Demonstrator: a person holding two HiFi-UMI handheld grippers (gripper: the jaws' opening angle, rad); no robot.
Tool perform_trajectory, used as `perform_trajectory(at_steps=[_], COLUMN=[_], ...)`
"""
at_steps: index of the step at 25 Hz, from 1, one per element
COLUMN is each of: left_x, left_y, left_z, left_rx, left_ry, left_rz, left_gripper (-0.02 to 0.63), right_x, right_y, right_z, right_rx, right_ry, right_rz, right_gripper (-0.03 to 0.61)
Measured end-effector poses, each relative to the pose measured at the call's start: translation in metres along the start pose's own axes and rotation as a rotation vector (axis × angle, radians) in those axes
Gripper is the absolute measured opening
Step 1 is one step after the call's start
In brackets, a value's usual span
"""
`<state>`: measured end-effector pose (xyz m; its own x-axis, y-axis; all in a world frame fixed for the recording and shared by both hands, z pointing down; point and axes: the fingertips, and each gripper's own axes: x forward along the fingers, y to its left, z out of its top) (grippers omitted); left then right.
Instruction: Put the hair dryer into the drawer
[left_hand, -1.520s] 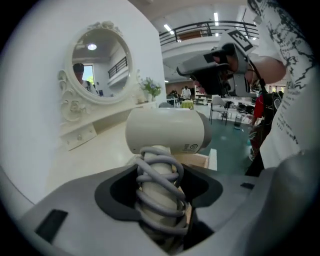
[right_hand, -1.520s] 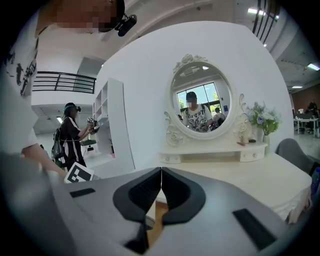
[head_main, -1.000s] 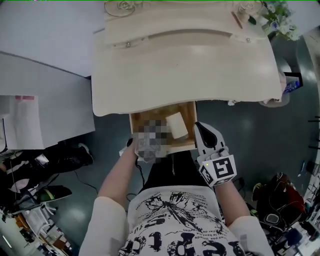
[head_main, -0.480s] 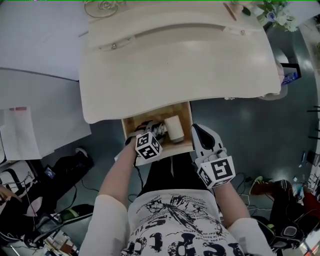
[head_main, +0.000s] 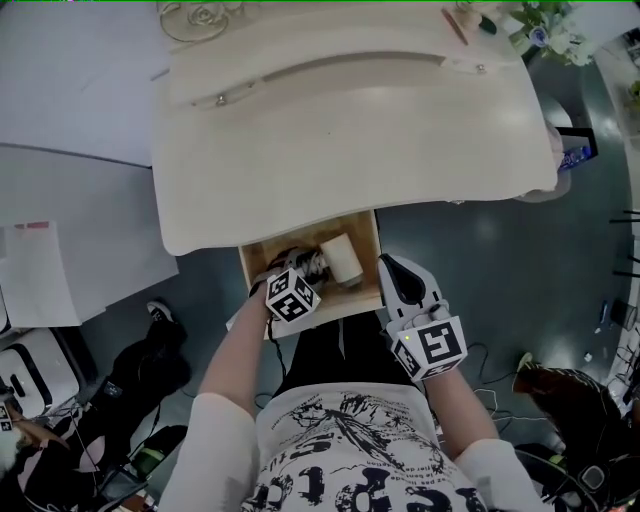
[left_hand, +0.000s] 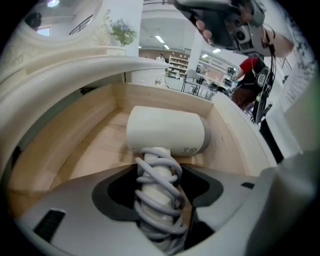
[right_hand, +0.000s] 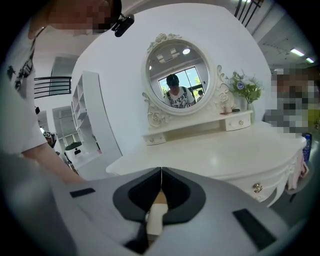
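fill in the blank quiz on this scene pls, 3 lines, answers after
1. The left gripper holds the hair dryer by its ____, which has the cord wound round it.
2. The drawer under the dressing table stands ____, and the hair dryer's body lies inside it.
3. The left gripper is shut on the hair dryer, while the right gripper is shut on ____.

Missing words: handle; open; nothing
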<state>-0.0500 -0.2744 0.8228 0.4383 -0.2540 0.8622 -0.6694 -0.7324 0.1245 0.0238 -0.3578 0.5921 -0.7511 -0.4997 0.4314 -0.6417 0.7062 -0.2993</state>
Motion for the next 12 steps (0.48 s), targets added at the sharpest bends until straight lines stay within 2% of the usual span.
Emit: perform_trajectory(at_steps=[4,9,10,11,12], left_x=[-0.012,-0.04,-0.049,-0.06,-0.072], left_y=[0.0,0.006,0.007,0.008,0.009], left_z=[0.017,0.037,0.043,0.05,0.057], left_rx=[-0.102,-0.095,-0.095,-0.093,-0.092], left_ry=[-0.094,-0.159,-0.187,-0.218,-0.249], left_rz=[-0.06,0.019,0.044,0.072,0.097], left_gripper=[0.264,0.256,0.22,0.146,0.099], right_x=[-0.001,-0.004,-0.006,-0.007,-0.008], right_y=[-0.001,0.008,0.01,0.011,0.013], right_z=[0.004,0.021,0.025,0.03,0.034], right_rx=[0.011,-0.01,-0.011,-0.014,-0.019], right_ry=[0.001,-0.018,-0.022,-0.026,-0.031], right_rz=[0.0,0.021,0.021,0.021,0.023], right_gripper=[0.018,0.018,0.018,0.018,0.018])
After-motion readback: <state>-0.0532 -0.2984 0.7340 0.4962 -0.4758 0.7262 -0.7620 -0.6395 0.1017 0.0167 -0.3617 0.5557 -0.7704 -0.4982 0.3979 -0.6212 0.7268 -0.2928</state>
